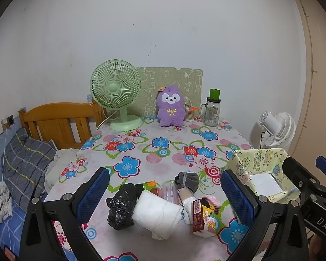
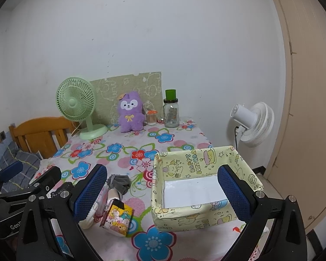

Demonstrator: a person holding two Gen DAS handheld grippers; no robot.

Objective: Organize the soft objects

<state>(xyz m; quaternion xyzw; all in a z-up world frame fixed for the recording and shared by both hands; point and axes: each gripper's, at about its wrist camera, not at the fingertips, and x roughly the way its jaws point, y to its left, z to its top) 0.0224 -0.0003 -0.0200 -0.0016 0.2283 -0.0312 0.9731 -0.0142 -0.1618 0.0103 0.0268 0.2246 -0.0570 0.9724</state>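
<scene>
A pile of small items lies at the table's near edge: a crumpled black bag (image 1: 119, 208), a white folded cloth (image 1: 156, 214), a grey sock (image 1: 188, 180), a pink packet (image 1: 168, 192) and a cartoon carton (image 1: 203, 217). My left gripper (image 1: 165, 198) is open and empty, its blue pads either side of the pile. A yellow cartoon-print box (image 2: 197, 187) with a white bottom stands to the right, empty. My right gripper (image 2: 163, 193) is open and empty, over the box's left wall. The sock (image 2: 119, 182) and carton (image 2: 117, 219) show in the right wrist view too.
At the table's back stand a green desk fan (image 1: 116, 93), a purple plush toy (image 1: 170, 106), a cotton-swab jar (image 1: 190, 114) and a glass jar with green lid (image 1: 212, 108). A white floor fan (image 2: 254, 124) is right of the table; a wooden bed with pillow (image 1: 26, 163) left.
</scene>
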